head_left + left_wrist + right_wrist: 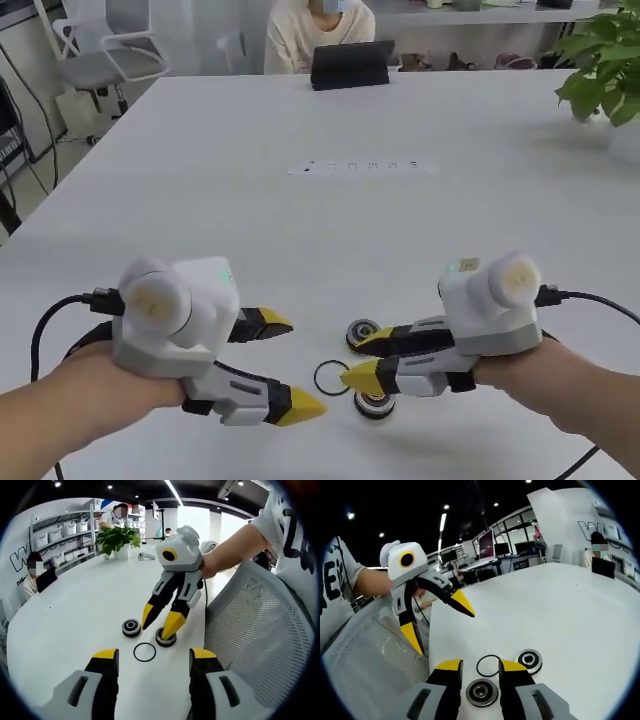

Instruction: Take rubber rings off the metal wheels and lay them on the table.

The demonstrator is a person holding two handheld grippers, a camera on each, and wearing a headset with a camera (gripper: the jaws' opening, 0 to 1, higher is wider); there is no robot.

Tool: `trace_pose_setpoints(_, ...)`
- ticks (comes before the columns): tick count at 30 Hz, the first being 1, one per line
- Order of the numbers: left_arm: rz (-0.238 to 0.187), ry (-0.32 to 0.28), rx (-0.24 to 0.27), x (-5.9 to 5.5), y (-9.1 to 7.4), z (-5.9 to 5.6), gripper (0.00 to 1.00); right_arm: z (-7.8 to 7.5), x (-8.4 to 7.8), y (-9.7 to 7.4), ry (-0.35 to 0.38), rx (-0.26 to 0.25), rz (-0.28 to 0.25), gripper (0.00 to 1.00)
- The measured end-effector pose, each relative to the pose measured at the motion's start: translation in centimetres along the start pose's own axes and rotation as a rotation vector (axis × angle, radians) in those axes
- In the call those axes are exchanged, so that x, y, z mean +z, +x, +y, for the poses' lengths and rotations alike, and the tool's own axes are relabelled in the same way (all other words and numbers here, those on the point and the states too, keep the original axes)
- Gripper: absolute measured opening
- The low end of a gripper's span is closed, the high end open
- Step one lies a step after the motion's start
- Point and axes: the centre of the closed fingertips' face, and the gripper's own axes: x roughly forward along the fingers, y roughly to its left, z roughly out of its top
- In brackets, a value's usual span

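- Head view: one rubber ring (330, 377) lies flat and loose on the table (300, 230), so I judge one removal done and the next wheel in hand.
  - The right gripper (360, 361), at four o'clock, has its jaws parted part-way and grasps nothing.
  - The far wheel (362, 333) sits at one o'clock from the ring, and the near wheel (374, 402) at four o'clock, just beside it.
  - The left gripper (285, 364), at eight o'clock, is released, its jaws wide and empty.
- Left gripper view: my own jaws stand wide at six o'clock, with the ring (144, 652) just ahead between them.
  - The right gripper (160, 622) reaches down from one o'clock. One tip is over the near wheel (166, 639) and the other ends between the two wheels.
  - The far wheel (131, 627) shows a dark band round its rim, which I take to be its ring still on. The near wheel looks paler.
- Right gripper view: the near wheel (481, 692) lies between my jaws at six o'clock. I cannot tell whether they touch it.
  - The ring (489, 665) is just past the tips, and the far wheel (528, 660) is at three o'clock from it.
  - The left gripper (440, 625) hangs open at ten o'clock.
  - The next move calls for pinning a wheel with one claw and hooking the thin band with a tip. It looks slim and limp, so I expect fiddly work.
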Motion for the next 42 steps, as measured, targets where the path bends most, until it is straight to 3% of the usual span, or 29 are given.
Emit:
trace_pose_setpoints(18,0.016,0.010,-0.044,0.5,2.4,-0.7,0.50,-0.2,-1.4,-2.1,0.021,-0.027,-0.031,0.30)
trace_pose_setpoints(42,0.052,0.023,-0.111,0.2,5.5,-1.7,0.38,-0.5,-4.4,-2.6,-0.039,-0.045,0.018,0.27)
